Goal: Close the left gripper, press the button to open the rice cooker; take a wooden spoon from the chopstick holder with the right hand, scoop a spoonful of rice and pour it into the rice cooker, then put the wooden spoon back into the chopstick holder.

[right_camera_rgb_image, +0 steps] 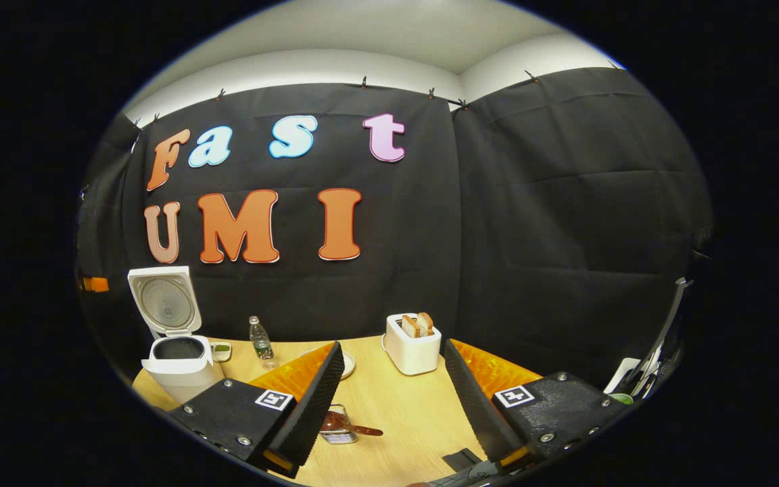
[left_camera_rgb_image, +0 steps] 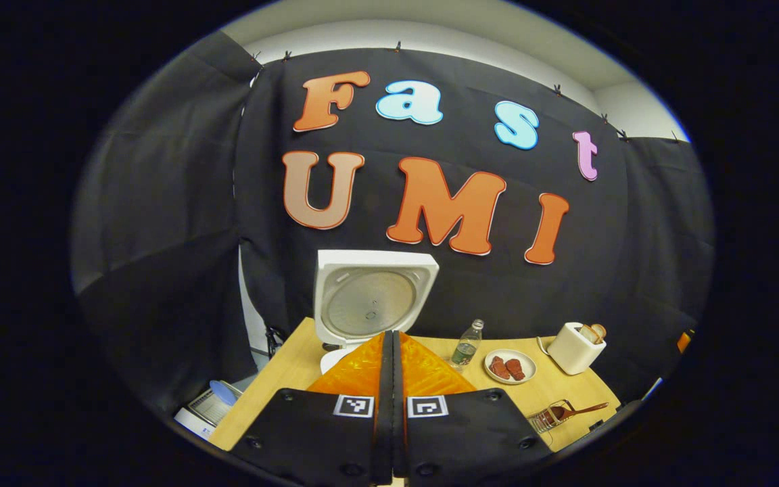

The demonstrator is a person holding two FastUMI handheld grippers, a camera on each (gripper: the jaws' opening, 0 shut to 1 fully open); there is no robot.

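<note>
The rice cooker [right_camera_rgb_image: 176, 352] stands open at the table's [right_camera_rgb_image: 403, 412] far left corner, the left gripper [left_camera_rgb_image: 393, 352] pinched together, while the right gripper [right_camera_rgb_image: 393, 385], spread wide and empty, has yet to take the wooden spoon [right_camera_rgb_image: 352, 427] from the chopstick holder [right_camera_rgb_image: 339, 433] near the front edge.

No readable text, brand or number is showing on any object in either view. The only sign-like marks are square black-and-white fiducial tags, carrying no letters: two are sitting bottom centre of the left gripper view on the left gripper [left_camera_rgb_image: 393, 338], and two are sitting lower left and lower right of the right gripper view on the right gripper [right_camera_rgb_image: 393, 355]. The bottle [left_camera_rgb_image: 466, 346] label is too small to read.
</note>
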